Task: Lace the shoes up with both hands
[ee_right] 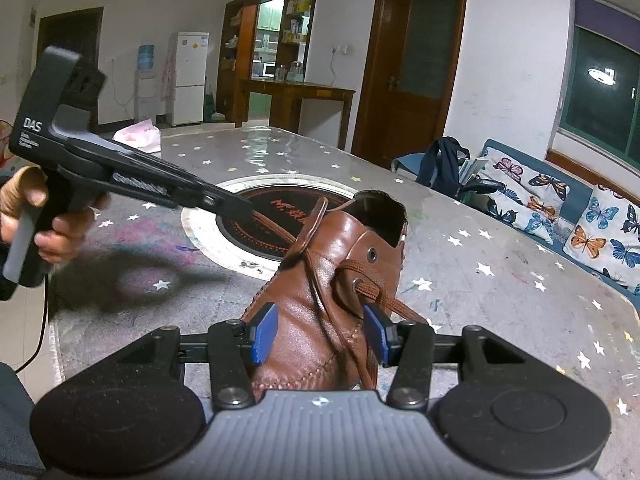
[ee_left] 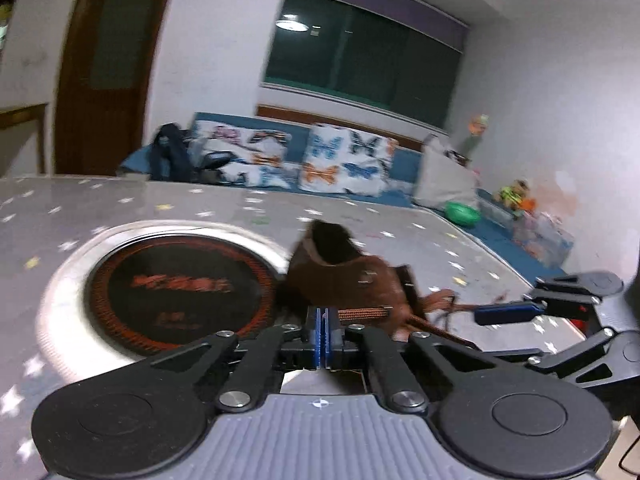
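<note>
Two grippers shared the work: the right gripper clamped the brown shoe by its toe, steadying it near the table edge, so the left gripper, clenched on the lace, could draw it taut leftward

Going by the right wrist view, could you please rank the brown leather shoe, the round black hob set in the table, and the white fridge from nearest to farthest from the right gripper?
1. Brown leather shoe: between the right gripper's blue pads.
2. Round black hob: set in the table, just behind the shoe.
3. White fridge: against the far wall, upper left.
</note>
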Demonstrator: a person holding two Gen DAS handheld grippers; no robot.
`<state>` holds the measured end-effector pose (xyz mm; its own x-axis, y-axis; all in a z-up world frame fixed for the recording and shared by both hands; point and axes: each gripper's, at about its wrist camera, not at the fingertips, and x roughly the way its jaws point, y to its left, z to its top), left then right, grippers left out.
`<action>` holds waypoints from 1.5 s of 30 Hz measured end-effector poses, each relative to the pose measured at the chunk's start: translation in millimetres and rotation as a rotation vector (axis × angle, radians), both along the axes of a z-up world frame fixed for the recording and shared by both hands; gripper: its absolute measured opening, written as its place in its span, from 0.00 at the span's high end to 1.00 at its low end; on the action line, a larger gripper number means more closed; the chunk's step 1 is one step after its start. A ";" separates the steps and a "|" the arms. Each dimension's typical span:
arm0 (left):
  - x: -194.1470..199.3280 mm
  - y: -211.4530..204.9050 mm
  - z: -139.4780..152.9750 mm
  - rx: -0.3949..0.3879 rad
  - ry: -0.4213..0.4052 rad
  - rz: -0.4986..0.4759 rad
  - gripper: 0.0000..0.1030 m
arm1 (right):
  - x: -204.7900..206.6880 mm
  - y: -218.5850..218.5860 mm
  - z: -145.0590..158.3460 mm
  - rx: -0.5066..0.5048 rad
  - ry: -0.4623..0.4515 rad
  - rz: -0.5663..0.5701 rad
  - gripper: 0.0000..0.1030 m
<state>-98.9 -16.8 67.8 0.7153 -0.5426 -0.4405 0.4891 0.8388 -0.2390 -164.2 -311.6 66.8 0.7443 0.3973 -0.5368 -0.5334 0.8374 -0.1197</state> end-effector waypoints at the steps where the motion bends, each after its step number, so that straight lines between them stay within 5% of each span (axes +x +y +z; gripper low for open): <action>1: -0.8 6.5 -0.5 -0.028 0.013 0.005 0.95 | -0.2 -0.1 0.2 0.004 0.000 0.000 0.53; 6: -8.0 16.0 -5.5 -0.141 0.032 0.033 0.56 | -2.7 3.3 0.8 0.023 0.003 0.003 0.52; 16: 6.4 7.9 -33.4 -0.387 0.221 0.069 0.53 | -4.6 4.2 2.7 0.036 0.003 -0.008 0.49; 22: 15.3 18.7 -39.6 -0.538 0.238 0.096 0.55 | -4.3 2.5 -0.9 0.042 0.012 -0.016 0.47; 28: 21.5 17.0 -42.0 -0.591 0.248 0.078 0.81 | -2.9 2.2 -2.9 0.057 0.023 -0.021 0.47; 33: 15.9 9.5 -35.7 -0.557 0.215 0.077 0.93 | 1.8 -0.9 -5.0 0.080 0.047 -0.044 0.47; 45: 10.9 -19.7 -19.9 -0.339 0.113 0.053 0.93 | 9.1 -9.4 -7.2 0.130 0.116 -0.097 0.38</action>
